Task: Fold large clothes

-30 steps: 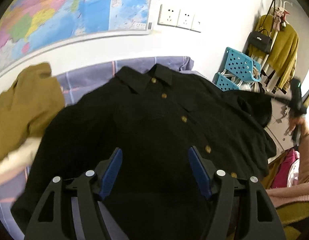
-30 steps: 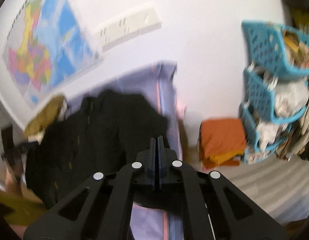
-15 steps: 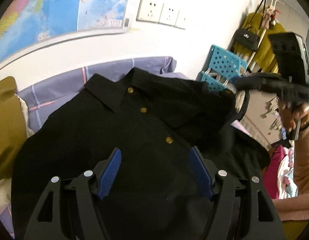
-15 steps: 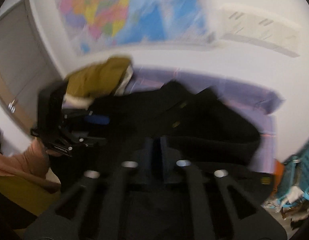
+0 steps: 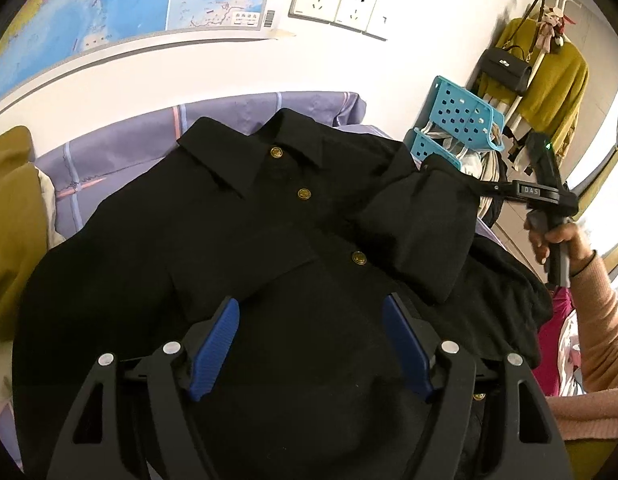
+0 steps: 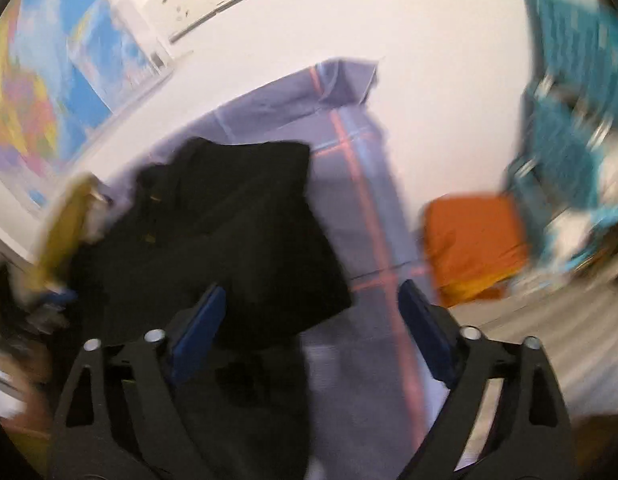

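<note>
Purple bed sheet (image 5: 121, 152) with pink and blue lines, spread up to the wall. Big black shirt (image 5: 237, 240) lying flat on the sheet, collar by the far edge, one sleeve (image 5: 421, 224) folded over the front. Left gripper (image 5: 311, 350) above the shirt's lower part, jaws wide apart, just opening more, nothing between. Right gripper (image 6: 311, 334) near the sheet's right edge, jaws just opening, apart, no squeezing. Small gold buttons (image 5: 359, 257) down the front.

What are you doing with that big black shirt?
A person is folding the black shirt on the purple bedsheet. One sleeve already lies across the front. The right claw has just been opening and holds nothing. The left claw hovers open over the shirt's lower front.
</note>
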